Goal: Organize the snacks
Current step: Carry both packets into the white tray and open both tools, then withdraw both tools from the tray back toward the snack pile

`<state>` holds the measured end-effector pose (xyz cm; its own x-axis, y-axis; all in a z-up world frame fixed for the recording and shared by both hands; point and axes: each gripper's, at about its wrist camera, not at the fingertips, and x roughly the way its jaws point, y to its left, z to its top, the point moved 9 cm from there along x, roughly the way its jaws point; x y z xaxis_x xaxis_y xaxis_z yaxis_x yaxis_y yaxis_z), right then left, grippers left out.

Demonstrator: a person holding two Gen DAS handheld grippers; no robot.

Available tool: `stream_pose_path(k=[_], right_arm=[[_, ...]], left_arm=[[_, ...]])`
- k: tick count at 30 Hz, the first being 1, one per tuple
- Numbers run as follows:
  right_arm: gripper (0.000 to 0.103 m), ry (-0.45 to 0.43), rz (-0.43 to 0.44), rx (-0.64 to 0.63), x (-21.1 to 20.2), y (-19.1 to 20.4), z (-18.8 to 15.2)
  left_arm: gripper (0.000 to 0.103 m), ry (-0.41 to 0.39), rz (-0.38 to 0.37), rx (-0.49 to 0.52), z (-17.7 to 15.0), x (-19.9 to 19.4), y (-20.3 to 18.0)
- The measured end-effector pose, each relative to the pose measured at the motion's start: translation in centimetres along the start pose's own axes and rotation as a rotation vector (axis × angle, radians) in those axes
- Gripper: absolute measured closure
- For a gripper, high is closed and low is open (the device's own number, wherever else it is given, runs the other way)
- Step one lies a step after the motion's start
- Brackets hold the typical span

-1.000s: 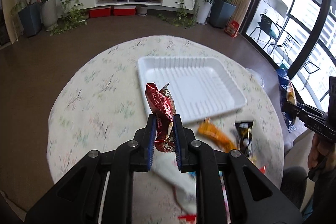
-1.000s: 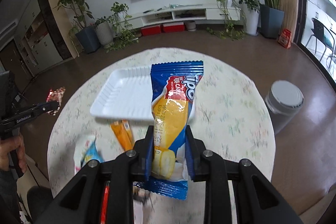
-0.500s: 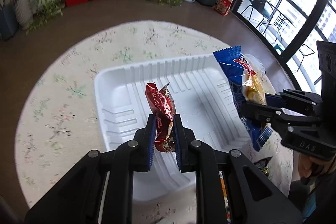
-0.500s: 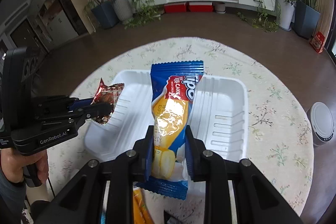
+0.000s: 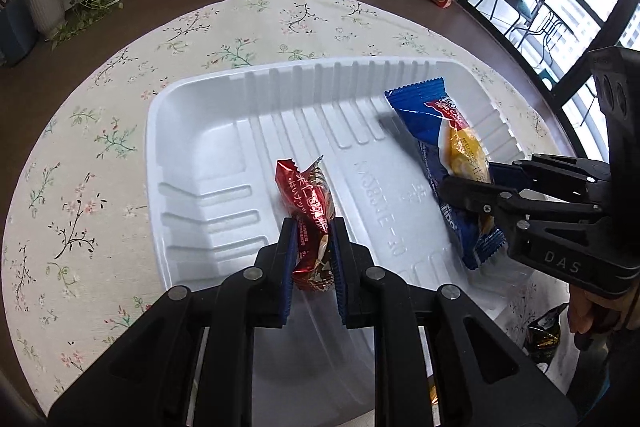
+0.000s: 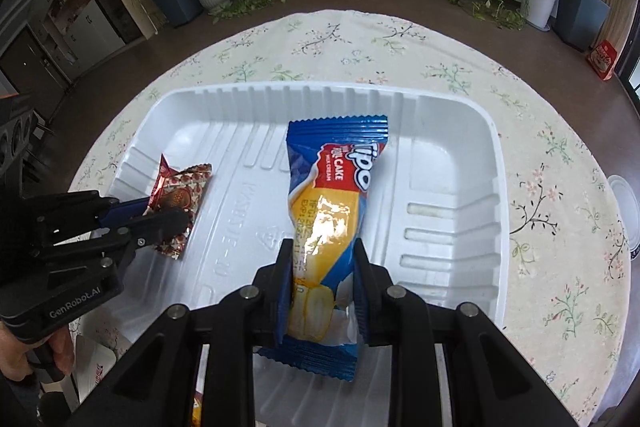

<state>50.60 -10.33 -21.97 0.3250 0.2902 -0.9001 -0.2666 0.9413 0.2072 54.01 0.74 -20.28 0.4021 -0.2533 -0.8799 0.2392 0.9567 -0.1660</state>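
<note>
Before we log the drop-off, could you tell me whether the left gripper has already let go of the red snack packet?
No, the left gripper is shut on the red snack packet.

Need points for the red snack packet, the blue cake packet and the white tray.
red snack packet (image 5: 306, 195), left wrist view, on its printed upper half above the pads.
blue cake packet (image 6: 340, 179), right wrist view, on the red label.
white tray (image 6: 460, 155), right wrist view, on bare floor near its far right corner.

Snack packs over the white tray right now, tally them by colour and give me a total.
Red pack: 1, in the left tool
Blue pack: 1, in the right tool
Total over the tray: 2
</note>
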Motion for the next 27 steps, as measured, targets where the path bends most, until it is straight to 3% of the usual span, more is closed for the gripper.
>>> stream_pose_path(k=[8,10,15,16,17,18,19,23,25,27], right_arm=[[0.069,-0.006,-0.007,-0.003,-0.2,0.1,-0.2],[0.057,-0.010,-0.010,-0.006,-0.3,0.0,-0.3],[0.051,-0.041,-0.029,-0.007,-1.9,-0.3,0.1],[0.050,-0.056,-0.033,-0.008,-2.6,-0.4,0.3],[0.050,-0.074,-0.031,-0.011,-3.5,-0.4,0.4],[0.047,-0.093,-0.030,-0.011,-4.5,-0.4,0.7],[0.042,-0.116,-0.029,-0.007,-5.6,-0.4,0.8],[0.027,-0.254,0.008,0.024,-11.7,-0.9,1.1],[0.014,-0.322,0.017,0.045,-14.7,-1.1,0.6],[0.010,-0.384,0.041,0.074,-17.9,-1.3,-0.6]], left_arm=[[0.087,-0.018,0.013,0.005,0.2,-0.5,-0.4],[0.087,-0.016,0.013,0.010,0.0,-0.8,-0.5],[0.084,-0.065,0.038,0.005,0.1,-3.1,0.0],[0.074,-0.078,0.042,0.001,0.2,-3.8,0.2],[0.048,-0.095,0.042,0.000,0.1,-4.7,0.4],[0.031,-0.116,0.038,0.001,0.1,-5.8,0.5],[0.007,-0.142,0.026,0.002,0.0,-7.0,0.5],[0.002,-0.253,0.008,0.004,-1.0,-12.1,0.6],[0.000,-0.321,0.031,0.013,-2.3,-15.1,0.8],[0.000,-0.370,0.063,0.029,-3.7,-17.4,0.9]])
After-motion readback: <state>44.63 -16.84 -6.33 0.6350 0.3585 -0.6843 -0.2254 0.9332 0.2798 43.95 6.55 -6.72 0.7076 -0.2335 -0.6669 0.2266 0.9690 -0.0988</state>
